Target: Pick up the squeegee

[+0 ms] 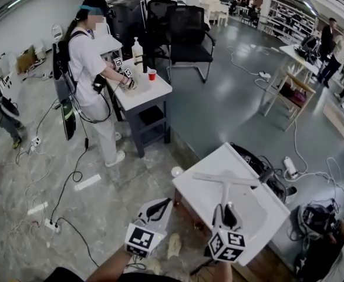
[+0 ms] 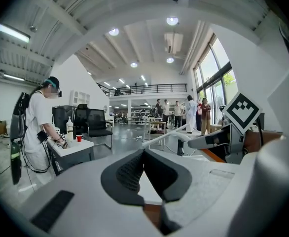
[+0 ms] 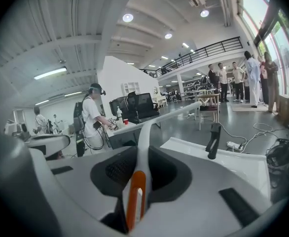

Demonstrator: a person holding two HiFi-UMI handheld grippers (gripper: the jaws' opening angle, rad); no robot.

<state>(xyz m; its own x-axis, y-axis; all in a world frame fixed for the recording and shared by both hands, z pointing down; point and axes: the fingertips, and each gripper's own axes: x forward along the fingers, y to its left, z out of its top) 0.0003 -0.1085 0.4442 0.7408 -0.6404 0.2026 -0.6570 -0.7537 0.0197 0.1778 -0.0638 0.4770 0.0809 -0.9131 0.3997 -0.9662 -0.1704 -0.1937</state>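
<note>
The squeegee [image 1: 225, 184] is white, with a long thin blade across the top of a handle that has an orange end [image 3: 136, 191]. My right gripper [image 1: 226, 209] is shut on the handle and holds the squeegee in the air over the small white table [image 1: 257, 216], blade pointing away from me. In the right gripper view the handle [image 3: 140, 142] rises from between the jaws to the blade [image 3: 171, 113]. My left gripper [image 1: 159, 204] hovers left of the table over the floor. Its jaws meet at the tips [image 2: 143, 154] with nothing between them.
A black upright piece [image 3: 213, 140] stands at the white table's far edge. Cables and a power strip [image 1: 290, 167] lie on the floor to the right. A person [image 1: 90, 69] works at a second table [image 1: 140, 93] with a bottle and a red cup. Black office chairs [image 1: 186, 34] stand behind it.
</note>
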